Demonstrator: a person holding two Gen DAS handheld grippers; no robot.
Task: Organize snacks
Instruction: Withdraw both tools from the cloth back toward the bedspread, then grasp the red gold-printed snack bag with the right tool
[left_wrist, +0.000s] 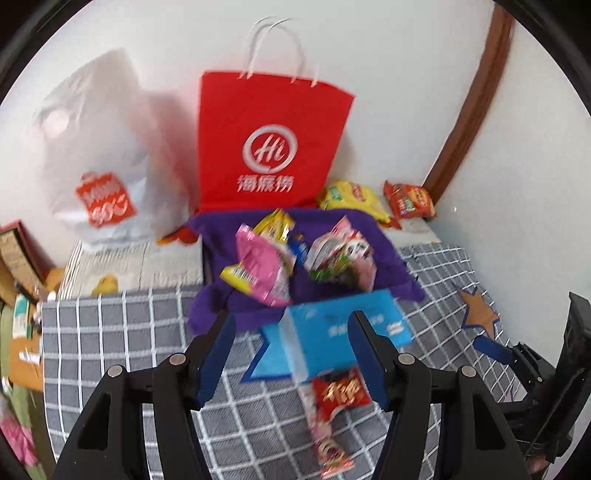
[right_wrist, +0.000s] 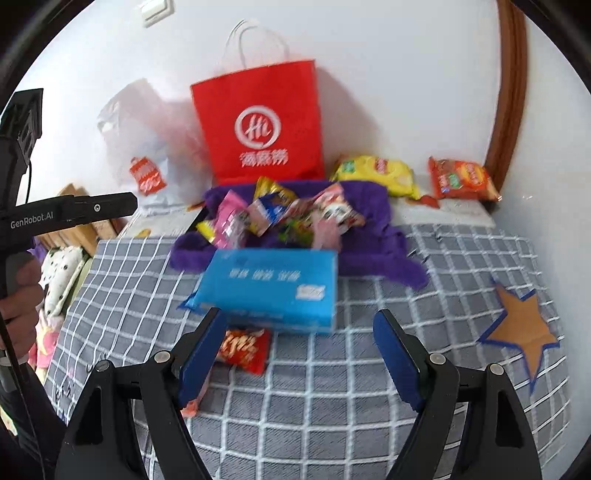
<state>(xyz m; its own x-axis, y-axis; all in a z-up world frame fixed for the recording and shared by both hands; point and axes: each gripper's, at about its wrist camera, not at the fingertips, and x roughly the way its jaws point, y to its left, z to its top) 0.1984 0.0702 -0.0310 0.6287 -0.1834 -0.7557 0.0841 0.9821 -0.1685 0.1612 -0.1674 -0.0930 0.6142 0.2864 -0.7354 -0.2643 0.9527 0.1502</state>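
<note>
Snacks (left_wrist: 295, 254) are lying mid-frame; both your tongs, left (left_wrist: 291, 354) and right (right_wrist: 299, 354), are hanging released; the blue box (right_wrist: 273, 288) is risking a knock.

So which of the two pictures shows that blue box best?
The right wrist view: the blue box lies whole ahead of the right gripper, its broad top visible, though blurred. In the left wrist view the blue box sits between the left gripper's fingers, which cover its edges.
</note>
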